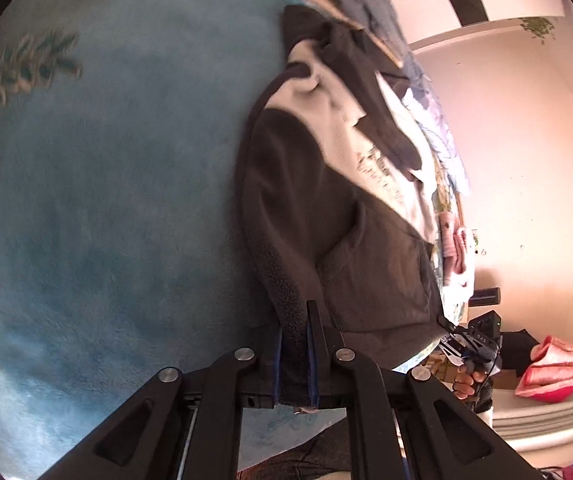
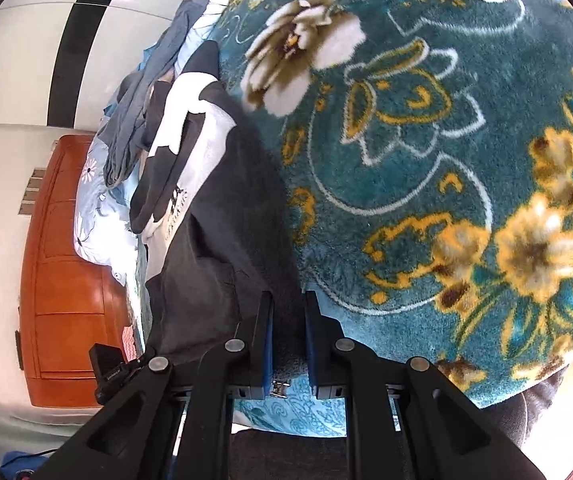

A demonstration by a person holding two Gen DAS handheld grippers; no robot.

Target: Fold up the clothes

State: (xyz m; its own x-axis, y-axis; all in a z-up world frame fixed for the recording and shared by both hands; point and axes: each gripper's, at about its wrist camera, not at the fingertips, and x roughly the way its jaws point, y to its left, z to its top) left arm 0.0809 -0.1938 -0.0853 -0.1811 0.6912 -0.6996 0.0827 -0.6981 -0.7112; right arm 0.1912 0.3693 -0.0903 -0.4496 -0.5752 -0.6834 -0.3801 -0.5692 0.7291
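Blue-green blanket [image 2: 426,160] w/ big yellow and white flowers covers the bed. On it lies a dark grey and white jacket [image 1: 318,208], spread out ahead of both tongs. Left tongs [image 1: 295,360] are clenched on the jacket's fuzzy hem, cloth squeezed between the blue pads. Right tongs [image 2: 288,344] are clenched on the hem too, dark cloth packed between the pads. From the left tongs, the right tongs show low on the right side, w/ a hand [image 1: 468,384] on them. Past the jacket, far from the tongs, lie grey-blue clothes [image 2: 138,120] on a pale flowery sheet [image 2: 94,216]. Left of the right tongs stands an orange wood cabinet [image 2: 66,264]. Right of the left tongs sits a pink cloth [image 1: 554,368].
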